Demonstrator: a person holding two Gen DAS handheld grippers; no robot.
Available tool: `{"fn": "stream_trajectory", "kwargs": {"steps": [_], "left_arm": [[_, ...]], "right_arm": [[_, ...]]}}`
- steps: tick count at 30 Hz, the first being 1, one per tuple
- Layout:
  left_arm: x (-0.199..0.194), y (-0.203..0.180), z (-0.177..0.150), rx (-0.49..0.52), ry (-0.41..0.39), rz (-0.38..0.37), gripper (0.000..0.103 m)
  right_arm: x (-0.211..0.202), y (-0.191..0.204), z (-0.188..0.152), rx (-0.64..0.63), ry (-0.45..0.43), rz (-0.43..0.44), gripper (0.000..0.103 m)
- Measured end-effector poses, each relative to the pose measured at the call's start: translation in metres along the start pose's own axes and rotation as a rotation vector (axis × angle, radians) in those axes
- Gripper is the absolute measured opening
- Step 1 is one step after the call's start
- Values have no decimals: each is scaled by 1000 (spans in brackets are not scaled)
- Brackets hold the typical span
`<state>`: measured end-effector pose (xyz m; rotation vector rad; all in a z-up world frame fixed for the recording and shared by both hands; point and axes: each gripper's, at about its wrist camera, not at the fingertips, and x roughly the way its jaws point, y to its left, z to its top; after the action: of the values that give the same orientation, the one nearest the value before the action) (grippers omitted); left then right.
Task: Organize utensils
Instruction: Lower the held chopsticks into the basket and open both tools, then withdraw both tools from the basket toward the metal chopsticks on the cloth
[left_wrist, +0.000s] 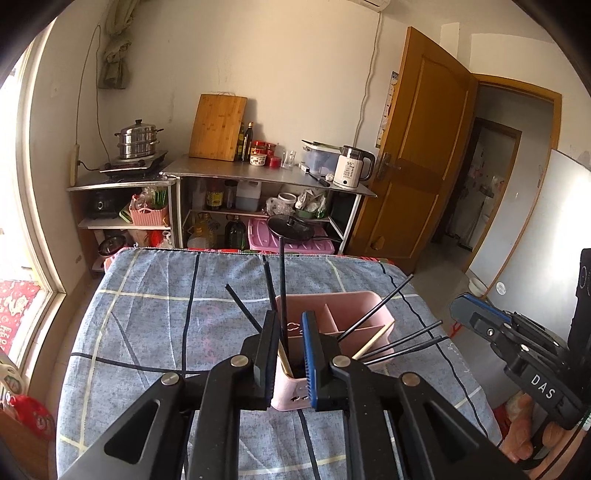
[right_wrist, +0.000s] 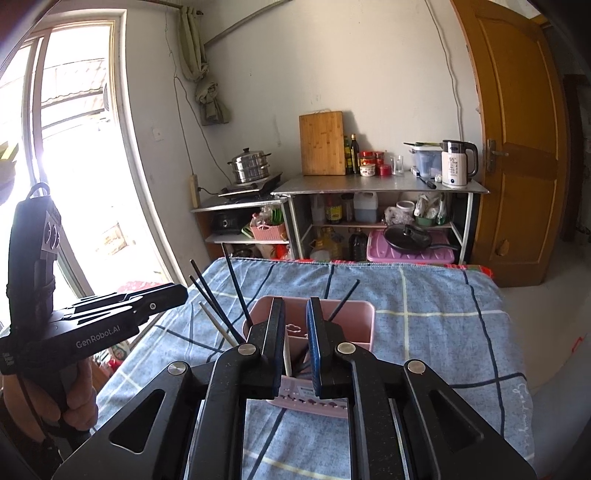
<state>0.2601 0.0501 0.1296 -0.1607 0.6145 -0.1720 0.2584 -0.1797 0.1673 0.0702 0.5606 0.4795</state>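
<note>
Holder: pink divided utensil holder (left_wrist: 334, 325) on the blue checked cloth (left_wrist: 155, 317)
Chopsticks: black chopsticks (left_wrist: 376, 314) and a pale one (left_wrist: 373, 341) stand leaning inside the holder
Left tool (left_wrist: 290, 350): slightly parted over the holder, gripping nothing
Right tool (right_wrist: 295, 343): slightly parted over the holder, gripping nothing

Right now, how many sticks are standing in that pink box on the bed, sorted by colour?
Counted in the left wrist view, in the pink box:
Black sticks: 6
Pale wooden sticks: 2
Total: 8
</note>
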Motion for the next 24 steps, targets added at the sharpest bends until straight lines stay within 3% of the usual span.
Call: {"fn": "stream_trajectory", "kwargs": {"steps": [11, 24], "left_arm": [[-33, -12, -60, -21, -13, -25, 12], [-39, -46, -132, 32, 60, -38, 12]], "right_arm": [[-40, -12, -49, 27, 16, -12, 12], [-59, -21, -113, 63, 97, -9, 12]]}}
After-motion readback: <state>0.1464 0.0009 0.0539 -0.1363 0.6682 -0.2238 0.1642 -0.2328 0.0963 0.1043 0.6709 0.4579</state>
